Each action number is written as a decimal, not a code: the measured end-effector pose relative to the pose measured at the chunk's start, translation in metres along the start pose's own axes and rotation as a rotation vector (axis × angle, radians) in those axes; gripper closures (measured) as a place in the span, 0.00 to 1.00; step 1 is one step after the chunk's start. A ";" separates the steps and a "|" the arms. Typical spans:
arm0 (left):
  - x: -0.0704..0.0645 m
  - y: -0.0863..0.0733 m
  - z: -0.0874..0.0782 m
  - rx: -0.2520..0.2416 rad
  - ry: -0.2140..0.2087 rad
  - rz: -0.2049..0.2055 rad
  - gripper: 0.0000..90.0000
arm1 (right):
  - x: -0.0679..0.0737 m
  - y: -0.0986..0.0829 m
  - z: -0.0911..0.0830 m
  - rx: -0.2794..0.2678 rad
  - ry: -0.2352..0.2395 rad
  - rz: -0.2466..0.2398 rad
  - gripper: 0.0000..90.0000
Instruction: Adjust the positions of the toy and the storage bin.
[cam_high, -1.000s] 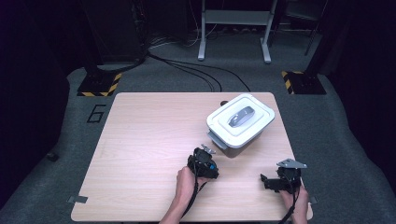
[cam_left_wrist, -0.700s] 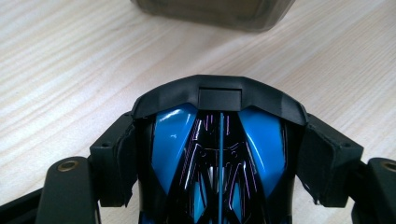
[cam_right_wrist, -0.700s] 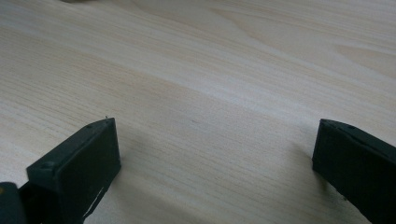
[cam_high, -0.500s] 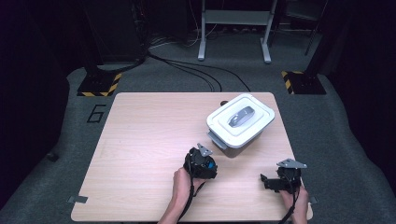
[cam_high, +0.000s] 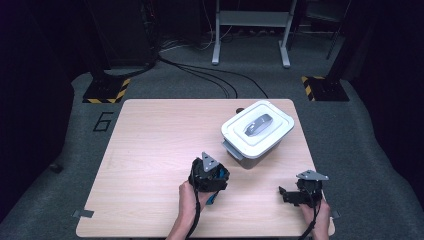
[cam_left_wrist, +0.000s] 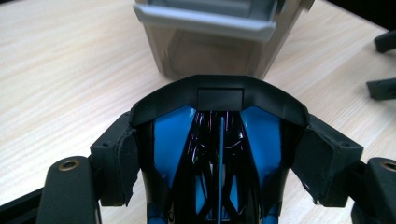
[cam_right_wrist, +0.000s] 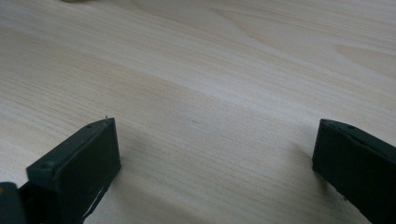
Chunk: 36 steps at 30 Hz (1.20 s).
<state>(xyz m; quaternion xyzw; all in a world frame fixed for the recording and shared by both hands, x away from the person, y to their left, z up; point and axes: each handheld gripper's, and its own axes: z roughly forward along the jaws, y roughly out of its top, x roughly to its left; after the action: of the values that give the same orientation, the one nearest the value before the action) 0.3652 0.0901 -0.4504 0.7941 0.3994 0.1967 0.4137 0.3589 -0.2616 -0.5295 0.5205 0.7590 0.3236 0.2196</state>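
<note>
Pale wood table w/ lidded box; dark carpeted room.

A wooden table is set on grey carpet. A 6 is marked beside it, and 2 striped blocks and cables are seen behind.

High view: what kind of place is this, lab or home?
Most likely a lab or recording studio: a lone wooden table on grey carpet, hazard-striped stand bases, loose cables on the floor, dark surroundings.
</note>
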 end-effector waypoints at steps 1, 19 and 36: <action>0.000 0.000 -0.002 -0.011 -0.001 -0.005 0.28 | 0.000 0.000 0.000 0.000 0.000 0.000 0.00; 0.018 0.008 -0.020 -0.098 0.040 0.000 0.28 | 0.000 0.000 0.000 0.000 0.000 0.000 0.00; 0.046 0.006 -0.038 -0.099 0.064 -0.005 0.28 | 0.000 0.000 0.000 0.002 0.000 -0.007 0.00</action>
<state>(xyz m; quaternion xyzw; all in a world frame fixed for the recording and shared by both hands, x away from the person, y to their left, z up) 0.3712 0.1436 -0.4245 0.7650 0.4043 0.2405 0.4399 0.3590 -0.2621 -0.5294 0.5181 0.7612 0.3218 0.2204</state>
